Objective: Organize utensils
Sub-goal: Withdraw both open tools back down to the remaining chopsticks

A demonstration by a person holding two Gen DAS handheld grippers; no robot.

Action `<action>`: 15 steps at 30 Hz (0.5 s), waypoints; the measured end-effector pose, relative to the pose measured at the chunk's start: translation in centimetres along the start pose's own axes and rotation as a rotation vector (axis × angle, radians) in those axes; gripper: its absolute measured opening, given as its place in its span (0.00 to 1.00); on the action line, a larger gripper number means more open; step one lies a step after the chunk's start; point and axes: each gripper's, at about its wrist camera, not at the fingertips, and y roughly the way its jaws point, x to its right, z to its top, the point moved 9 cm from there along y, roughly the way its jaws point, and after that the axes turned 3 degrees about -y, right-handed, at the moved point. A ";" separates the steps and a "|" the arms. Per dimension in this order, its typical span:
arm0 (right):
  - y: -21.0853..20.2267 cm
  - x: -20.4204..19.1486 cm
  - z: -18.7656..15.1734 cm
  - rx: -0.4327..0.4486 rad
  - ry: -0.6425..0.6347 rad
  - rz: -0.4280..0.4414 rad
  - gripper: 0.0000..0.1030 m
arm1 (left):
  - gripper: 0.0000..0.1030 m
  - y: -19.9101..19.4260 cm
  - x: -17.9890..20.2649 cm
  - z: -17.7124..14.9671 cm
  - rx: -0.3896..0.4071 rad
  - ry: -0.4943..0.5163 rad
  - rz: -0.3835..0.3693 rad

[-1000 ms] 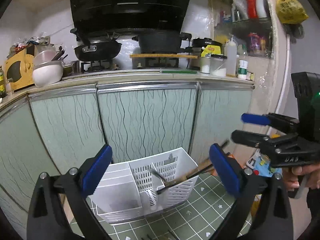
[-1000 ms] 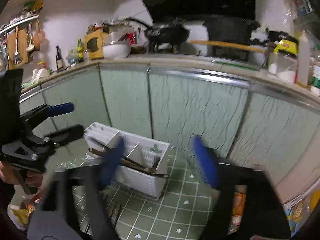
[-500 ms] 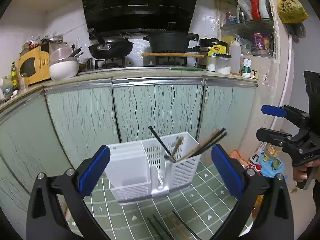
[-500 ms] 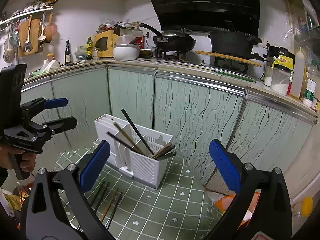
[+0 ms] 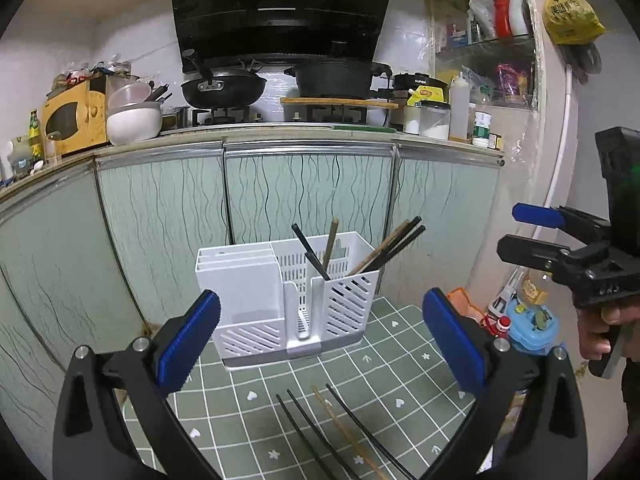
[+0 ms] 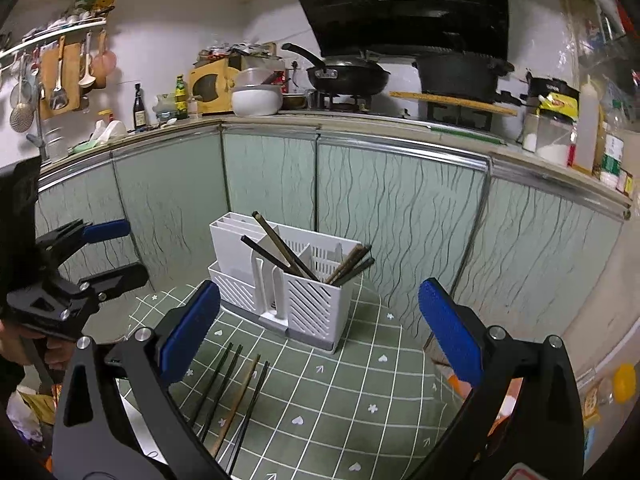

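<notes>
A white plastic utensil holder (image 5: 288, 300) stands upright on a green, white-gridded mat (image 5: 400, 368) on the floor, close in front of pale green kitchen cabinet doors (image 5: 160, 216). Its slotted compartments hold chopsticks (image 5: 390, 246) that lean out over the rim, dark ones and brown ones mixed; the solid-walled section on its left shows nothing inside from these angles. Four loose chopsticks (image 6: 236, 396), three black and one brown, lie side by side on the mat just in front of the holder, apart from it.

The left gripper (image 5: 320, 332) hovers above the mat, facing the holder, its jaws spread wide with nothing between the blue pads. The right gripper (image 6: 318, 328) hangs alongside, aimed at the same holder from its right; its jaws have just been opening and now stand at full spread, also gripping nothing. A hand (image 5: 600, 328) grips the right tool's handle at the edge of the left view.

Above the cabinets, a wok (image 5: 224, 88) and a black pot (image 5: 332, 78) sit on the stove under a dark range hood (image 5: 280, 8).
</notes>
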 end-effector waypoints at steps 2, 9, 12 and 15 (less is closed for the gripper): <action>-0.1 -0.1 -0.3 -0.001 0.012 0.004 0.93 | 0.96 -0.2 0.2 -0.4 0.003 -0.008 -0.011; 0.3 -0.5 -1.0 -0.022 0.018 -0.002 0.93 | 0.96 -1.1 0.6 -0.4 0.054 0.037 0.043; 0.4 -0.7 -0.8 -0.026 0.012 -0.007 0.93 | 0.96 -1.6 0.7 0.1 0.074 0.042 0.038; 0.5 -1.0 -0.6 -0.032 0.002 -0.010 0.93 | 0.96 -2.0 0.4 0.8 0.086 0.027 0.038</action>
